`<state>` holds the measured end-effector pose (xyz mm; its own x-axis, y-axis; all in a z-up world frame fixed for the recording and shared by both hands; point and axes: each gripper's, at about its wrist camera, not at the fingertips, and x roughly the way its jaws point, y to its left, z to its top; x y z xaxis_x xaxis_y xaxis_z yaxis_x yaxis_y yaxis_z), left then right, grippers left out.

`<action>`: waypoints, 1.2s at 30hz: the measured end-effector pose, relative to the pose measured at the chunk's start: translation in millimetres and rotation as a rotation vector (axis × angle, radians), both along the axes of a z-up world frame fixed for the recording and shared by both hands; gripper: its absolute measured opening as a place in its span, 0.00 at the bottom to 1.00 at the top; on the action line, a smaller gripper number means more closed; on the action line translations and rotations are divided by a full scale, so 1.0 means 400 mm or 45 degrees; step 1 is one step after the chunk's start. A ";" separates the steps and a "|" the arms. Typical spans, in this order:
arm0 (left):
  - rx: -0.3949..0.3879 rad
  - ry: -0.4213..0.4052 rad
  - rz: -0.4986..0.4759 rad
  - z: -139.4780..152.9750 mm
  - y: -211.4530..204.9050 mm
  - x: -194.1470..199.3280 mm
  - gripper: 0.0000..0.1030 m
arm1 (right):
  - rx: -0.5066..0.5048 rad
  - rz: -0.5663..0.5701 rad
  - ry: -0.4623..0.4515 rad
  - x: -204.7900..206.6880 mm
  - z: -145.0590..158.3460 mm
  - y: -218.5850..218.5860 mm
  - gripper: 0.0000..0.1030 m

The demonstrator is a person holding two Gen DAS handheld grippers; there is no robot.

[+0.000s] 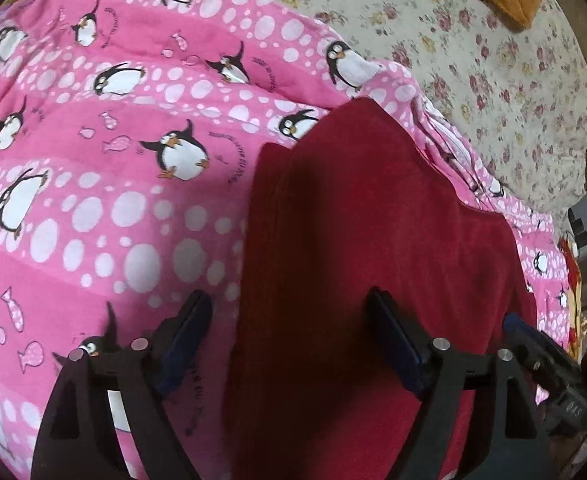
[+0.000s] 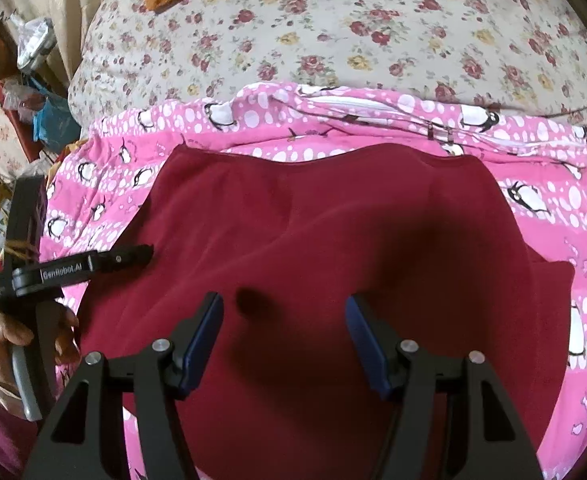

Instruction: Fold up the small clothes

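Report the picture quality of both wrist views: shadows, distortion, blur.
Left wrist view: strong fisheye bending, dark corners, a broad shadow down the red garment, the penguin blanket evenly lit and fairly sharp. Right wrist view: same curved edges, a gripper-shaped shadow across the garment, the floral bedding slightly soft.

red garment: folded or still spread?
Folded at least once: the red garment lies flat on the penguin blanket, with a doubled layer edge along its side in the left wrist view.

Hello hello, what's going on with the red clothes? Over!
Both grippers open, left gripper, right gripper, nothing held. Red garment lying flat on the pink penguin blanket. Nothing in the way.
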<state>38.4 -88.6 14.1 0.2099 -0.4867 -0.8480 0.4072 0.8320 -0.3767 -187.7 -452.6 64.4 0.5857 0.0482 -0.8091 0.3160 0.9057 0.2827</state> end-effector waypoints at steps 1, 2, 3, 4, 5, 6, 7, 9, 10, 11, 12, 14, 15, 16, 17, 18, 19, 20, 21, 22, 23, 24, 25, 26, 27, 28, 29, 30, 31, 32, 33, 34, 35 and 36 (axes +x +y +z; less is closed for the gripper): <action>-0.015 0.017 -0.017 0.002 -0.002 -0.002 0.59 | 0.001 -0.013 -0.004 -0.001 -0.003 -0.010 0.65; -0.047 0.052 -0.038 0.004 -0.005 -0.003 0.47 | -0.003 -0.020 -0.007 -0.003 -0.005 -0.016 0.65; -0.083 0.089 -0.056 0.006 -0.007 -0.002 0.38 | -0.010 -0.027 -0.011 -0.005 -0.007 -0.022 0.65; -0.097 0.112 -0.058 0.008 -0.007 -0.002 0.27 | -0.023 -0.033 -0.019 -0.007 -0.011 -0.031 0.65; -0.101 0.118 -0.056 0.010 -0.007 -0.002 0.16 | -0.032 -0.036 -0.024 -0.008 -0.013 -0.037 0.63; -0.107 0.121 -0.056 0.010 -0.006 -0.003 0.13 | -0.045 -0.043 -0.031 -0.009 -0.016 -0.042 0.56; -0.122 0.125 -0.054 0.014 -0.006 -0.004 0.07 | -0.059 -0.056 -0.034 -0.008 -0.022 -0.050 0.50; -0.140 0.103 -0.061 0.031 -0.009 -0.013 0.04 | -0.056 -0.068 -0.040 -0.007 -0.025 -0.059 0.37; -0.140 0.073 -0.072 0.045 -0.014 -0.023 0.03 | -0.039 -0.064 -0.065 -0.009 -0.021 -0.060 0.37; -0.142 0.049 -0.080 0.056 -0.018 -0.032 0.02 | -0.029 -0.057 -0.086 -0.010 -0.015 -0.057 0.37; -0.150 0.021 -0.093 0.072 -0.025 -0.043 0.02 | -0.026 -0.045 -0.106 -0.008 -0.011 -0.053 0.37; -0.179 -0.009 -0.120 0.099 -0.037 -0.060 0.01 | -0.044 -0.015 -0.106 0.006 -0.016 -0.039 0.37; -0.200 -0.017 -0.131 0.113 -0.041 -0.068 0.01 | -0.042 0.007 -0.075 0.017 -0.032 -0.033 0.37; -0.229 -0.021 -0.142 0.130 -0.046 -0.077 0.01 | -0.032 0.025 -0.013 0.034 -0.063 -0.031 0.37; -0.246 -0.022 -0.150 0.140 -0.049 -0.082 0.01 | -0.044 0.025 -0.023 0.033 -0.072 -0.031 0.37; -0.266 -0.026 -0.161 0.153 -0.054 -0.091 0.01 | -0.060 0.024 -0.052 0.031 -0.072 -0.028 0.37; -0.286 -0.034 -0.175 0.169 -0.060 -0.102 0.01 | -0.065 0.025 -0.053 0.031 -0.072 -0.026 0.37; -0.301 -0.040 -0.188 0.181 -0.067 -0.112 0.01 | -0.061 0.024 -0.056 0.030 -0.072 -0.028 0.37; -0.319 -0.045 -0.205 0.194 -0.077 -0.124 0.01 | -0.047 0.022 -0.061 0.028 -0.073 -0.031 0.37; -0.339 -0.051 -0.226 0.207 -0.087 -0.138 0.01 | -0.014 0.015 -0.075 0.025 -0.075 -0.040 0.37; -0.352 -0.054 -0.244 0.216 -0.095 -0.151 0.01 | 0.012 0.010 -0.086 0.022 -0.076 -0.048 0.38; -0.362 -0.057 -0.261 0.223 -0.104 -0.162 0.01 | 0.048 0.002 -0.101 0.019 -0.078 -0.057 0.37; -0.371 -0.056 -0.279 0.228 -0.113 -0.174 0.01 | 0.095 -0.007 -0.118 0.016 -0.082 -0.070 0.37; -0.375 -0.047 -0.290 0.229 -0.122 -0.185 0.01 | 0.147 -0.019 -0.137 0.012 -0.086 -0.083 0.37; -0.381 -0.039 -0.299 0.227 -0.129 -0.195 0.01 | 0.189 -0.030 -0.151 0.007 -0.089 -0.093 0.37; -0.382 -0.029 -0.307 0.221 -0.139 -0.206 0.01 | 0.238 -0.045 -0.164 0.004 -0.091 -0.102 0.37; -0.373 -0.024 -0.319 0.214 -0.152 -0.215 0.01 | 0.279 -0.062 -0.175 -0.002 -0.092 -0.110 0.37; -0.359 -0.024 -0.334 0.205 -0.166 -0.226 0.01 | 0.312 -0.081 -0.182 -0.007 -0.092 -0.117 0.37; -0.339 -0.022 -0.355 0.192 -0.181 -0.238 0.01 | 0.349 -0.106 -0.190 -0.014 -0.090 -0.124 0.37; -0.326 -0.017 -0.368 0.183 -0.189 -0.246 0.01 | 0.384 -0.131 -0.197 -0.020 -0.089 -0.128 0.38; -0.310 -0.011 -0.385 0.171 -0.204 -0.257 0.01 | 0.412 -0.156 -0.206 -0.028 -0.087 -0.134 0.38; -0.298 -0.010 -0.398 0.164 -0.213 -0.266 0.01 | 0.448 -0.188 -0.225 -0.042 -0.085 -0.139 0.39; -0.286 -0.016 -0.409 0.159 -0.219 -0.274 0.02 | 0.470 -0.202 -0.238 -0.045 -0.084 -0.143 0.42; -0.272 -0.030 -0.418 0.155 -0.228 -0.282 0.02 | 0.489 -0.214 -0.249 -0.049 -0.085 -0.146 0.44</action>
